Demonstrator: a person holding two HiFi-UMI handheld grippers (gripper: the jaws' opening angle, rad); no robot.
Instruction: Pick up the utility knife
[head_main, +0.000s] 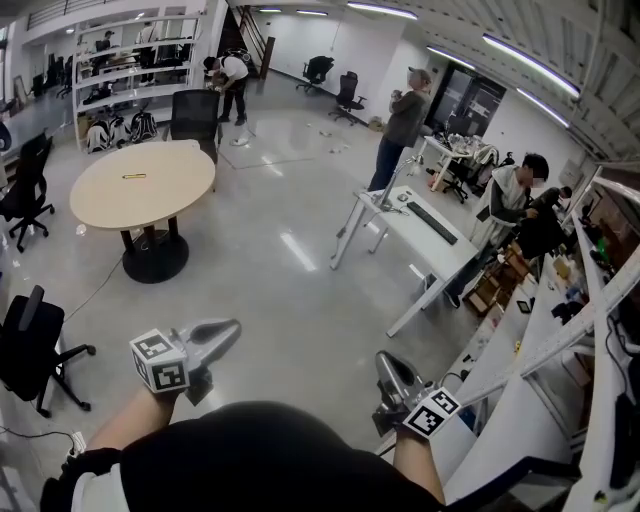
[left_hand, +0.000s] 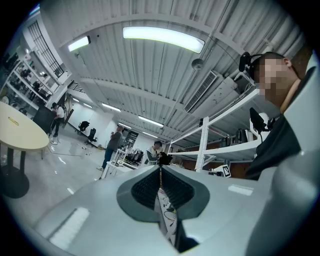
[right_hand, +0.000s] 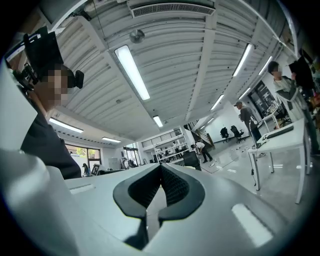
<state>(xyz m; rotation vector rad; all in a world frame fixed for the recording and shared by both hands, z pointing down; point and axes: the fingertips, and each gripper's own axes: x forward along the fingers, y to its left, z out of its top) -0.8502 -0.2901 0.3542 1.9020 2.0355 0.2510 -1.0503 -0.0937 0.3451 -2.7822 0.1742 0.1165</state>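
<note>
No utility knife shows in any view. In the head view my left gripper (head_main: 226, 333) and my right gripper (head_main: 384, 364) are held low in front of the person's body, both pointing out over the grey floor. The left gripper view has the left gripper (left_hand: 160, 170) with its dark ribbed pads pressed together at the tips and nothing between them. The right gripper (right_hand: 161, 168) looks the same in the right gripper view: jaws together, empty. Both gripper views look out level across an open office.
A round beige table (head_main: 140, 183) stands at the left, with black office chairs (head_main: 28, 352) around it. A long white desk (head_main: 423, 236) runs at the middle right, and white racks (head_main: 560, 340) line the right edge. Several people (head_main: 403, 118) stand farther back.
</note>
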